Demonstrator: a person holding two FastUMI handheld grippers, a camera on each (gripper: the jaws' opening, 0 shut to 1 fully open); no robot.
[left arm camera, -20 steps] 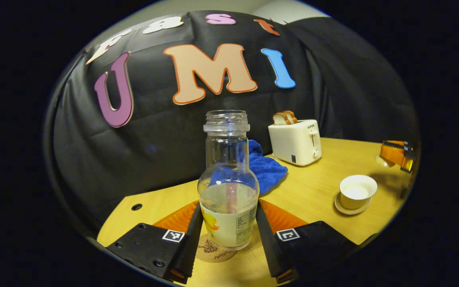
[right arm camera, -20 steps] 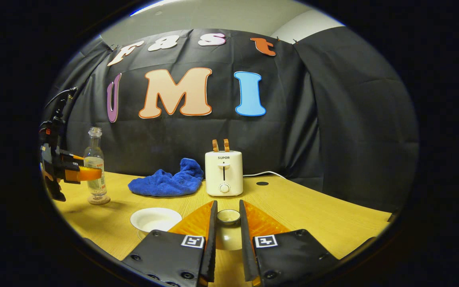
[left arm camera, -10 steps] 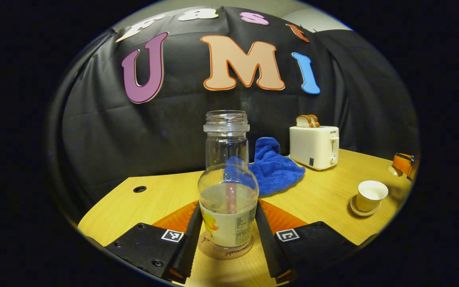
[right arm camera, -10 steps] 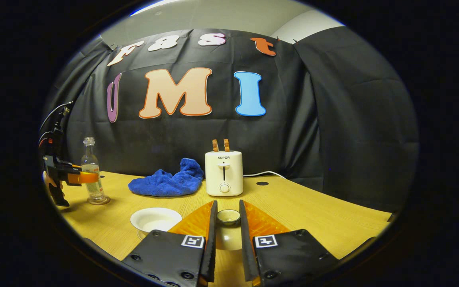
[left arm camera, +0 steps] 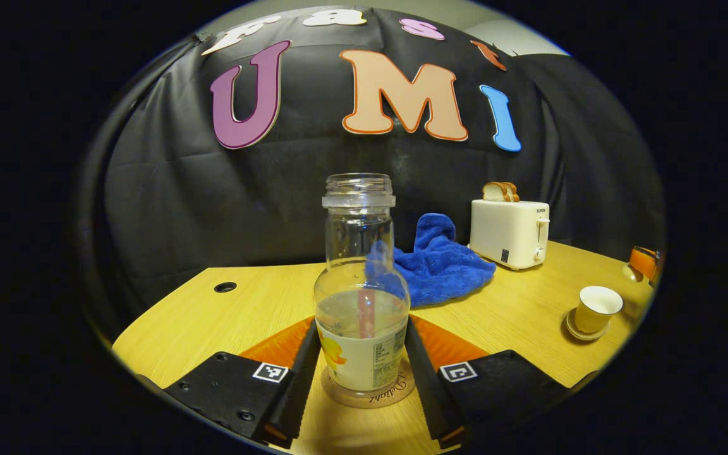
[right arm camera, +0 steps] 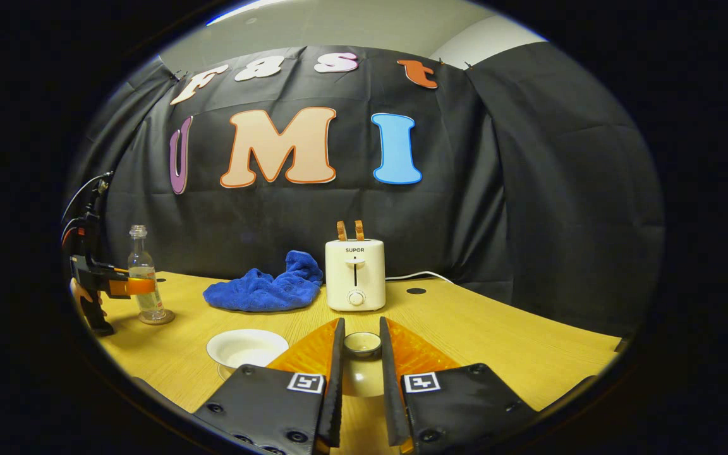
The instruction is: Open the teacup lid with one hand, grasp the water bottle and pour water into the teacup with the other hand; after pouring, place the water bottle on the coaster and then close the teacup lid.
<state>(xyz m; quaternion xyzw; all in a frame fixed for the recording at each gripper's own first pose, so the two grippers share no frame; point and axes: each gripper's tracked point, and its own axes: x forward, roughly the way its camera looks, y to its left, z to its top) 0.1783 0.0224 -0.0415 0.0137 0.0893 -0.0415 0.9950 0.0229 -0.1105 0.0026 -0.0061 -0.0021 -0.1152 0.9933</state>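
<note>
A clear water bottle (left arm camera: 361,297) without a cap, partly filled, stands upright on a round cork coaster (left arm camera: 395,393). My left gripper (left arm camera: 361,330) is shut on its lower body, one finger on each side. In the right gripper view the same bottle (right arm camera: 143,278) rests on the coaster (right arm camera: 157,318) at far left, with the left gripper (right arm camera: 129,287) around it. My right gripper (right arm camera: 361,328) is shut on the small white teacup lid (right arm camera: 362,344), held above the table. The uncovered white teacup (right arm camera: 247,346) sits just left of it; it shows on its saucer (left arm camera: 598,308) too.
A white toaster (right arm camera: 355,274) with bread in it stands at the back of the wooden table (right arm camera: 497,341). A crumpled blue cloth (right arm camera: 263,289) lies to its left. A hand (right arm camera: 89,297) holds the left gripper near the table's left edge.
The left gripper has carried the bottle away from the teacup and down onto the coaster, turning as it went. The right gripper and the lid have stayed still.
</note>
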